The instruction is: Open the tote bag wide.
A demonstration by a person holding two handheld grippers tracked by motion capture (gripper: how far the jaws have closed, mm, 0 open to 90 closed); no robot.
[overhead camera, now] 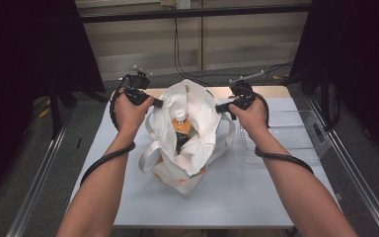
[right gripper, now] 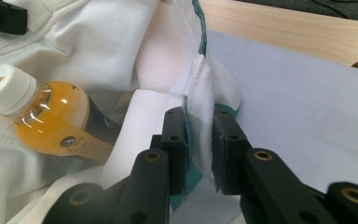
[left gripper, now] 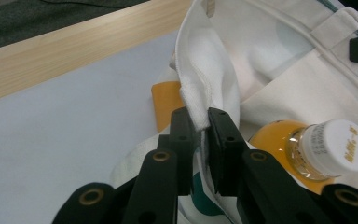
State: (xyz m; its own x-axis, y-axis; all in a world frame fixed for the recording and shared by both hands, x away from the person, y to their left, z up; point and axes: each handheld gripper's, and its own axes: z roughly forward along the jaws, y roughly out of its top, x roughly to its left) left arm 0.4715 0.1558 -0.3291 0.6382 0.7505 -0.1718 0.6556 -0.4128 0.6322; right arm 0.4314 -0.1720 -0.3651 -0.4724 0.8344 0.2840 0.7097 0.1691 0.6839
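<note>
The person's forearms reached over the table to a white bag, its mouth held spread. The left tool and right tool each pinched the rim. A bottle stood inside. Next likely: lifting evenly or releasing.

Bag mouth is spread wide between our left gripper and right gripper, each clamped on a rim, so we have a way in from above. The bottle stands upright in the middle of that opening, cap up, and blocks the centre; free pockets remain on either side of it, though folded cloth sags in. Near table is bare in front of the bag between our forearms. A clear tray sits just right of our right hand and limits sideways travel there.
</note>
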